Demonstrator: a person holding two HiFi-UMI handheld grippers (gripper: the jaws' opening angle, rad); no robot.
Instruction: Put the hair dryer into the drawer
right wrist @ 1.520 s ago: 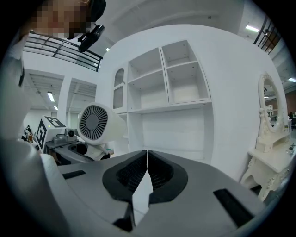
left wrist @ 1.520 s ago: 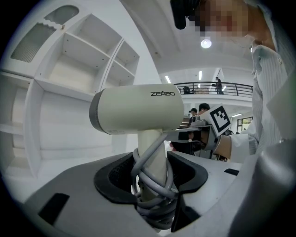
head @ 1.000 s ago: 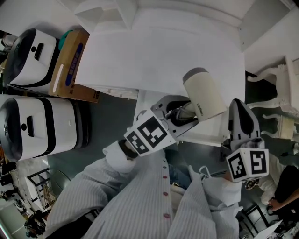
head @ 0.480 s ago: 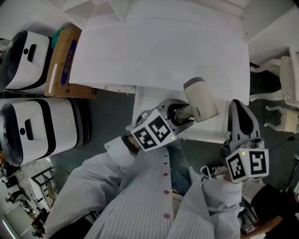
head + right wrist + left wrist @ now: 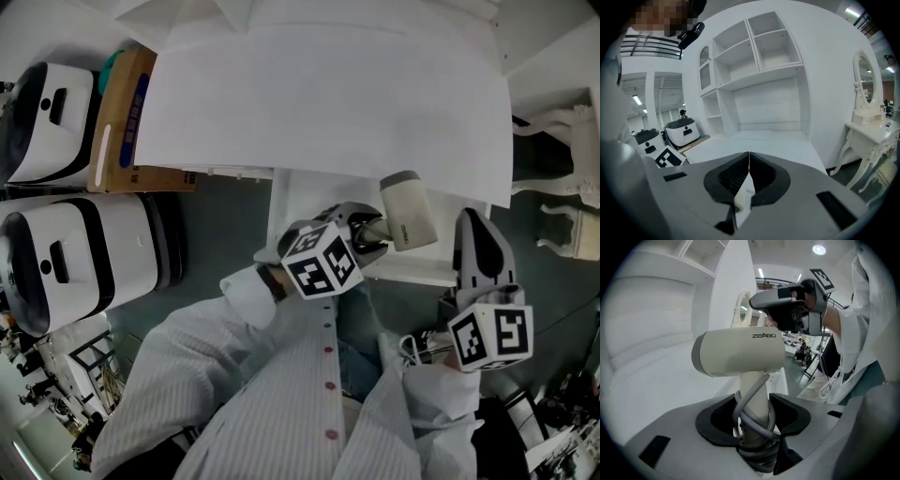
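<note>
Left gripper (image 5: 757,416) is clenched on the handle of the hair dryer (image 5: 740,352), both dark pads pressing the grey cord (image 5: 751,401) that is wound round that handle. Right gripper (image 5: 749,161) is shut with nothing in it, its jaws meeting at their tips; in the head view it hangs to the right of the dryer, apart from it.

Largest in the head view is the white desk top (image 5: 328,103), bare and broad. Behind it, in the right gripper view, rises a white shelf unit (image 5: 754,70), and to the right stands a white dressing table (image 5: 869,136) with an oval mirror. Left of the desk sit two white-and-black machines (image 5: 75,258), one behind the other. Between the farther one and the desk lies a brown cardboard box (image 5: 127,122) with a blue label; its print is too small to read.

Below the desk's front edge a white drawer (image 5: 305,202) is pulled out. The hair dryer is held over its right part, barrel up against the desk's edge; whether it touches the drawer I cannot tell. Its body is cream with a grey end, and the side reads "ZEABO" (image 5: 763,335) in dark letters. Each gripper bears a cube with black-and-white square markers (image 5: 322,260).
</note>
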